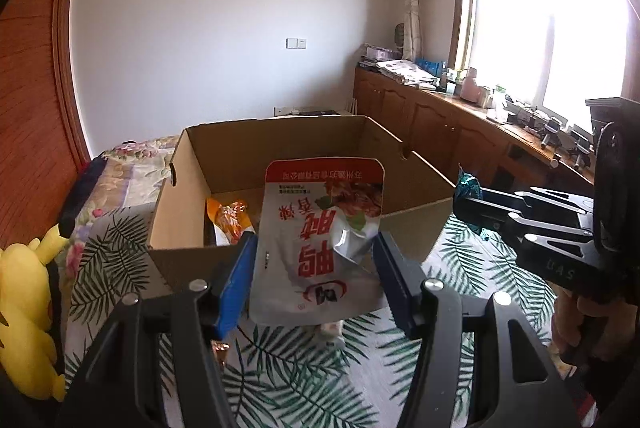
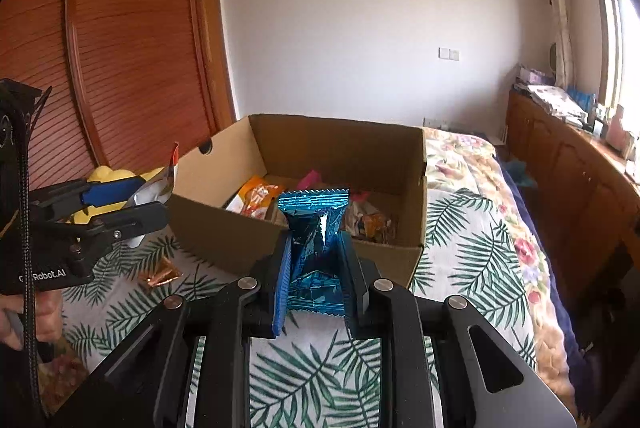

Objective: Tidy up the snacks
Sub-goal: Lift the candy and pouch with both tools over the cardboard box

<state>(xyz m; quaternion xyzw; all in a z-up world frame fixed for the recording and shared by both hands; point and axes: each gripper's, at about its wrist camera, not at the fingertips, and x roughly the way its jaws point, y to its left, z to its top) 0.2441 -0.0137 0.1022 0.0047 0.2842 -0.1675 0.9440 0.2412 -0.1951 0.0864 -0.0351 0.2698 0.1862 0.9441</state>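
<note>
Left gripper (image 1: 316, 268) stood wide, clamped on the silver-red pouch (image 1: 320, 240); right gripper (image 2: 316, 268), nearly closed, pinched the blue foil packet (image 2: 314, 228). Both hung just before the cardboard box (image 2: 360, 152). Best practice, judged: clear the near wall, release over bare floor, one at a time.
</note>
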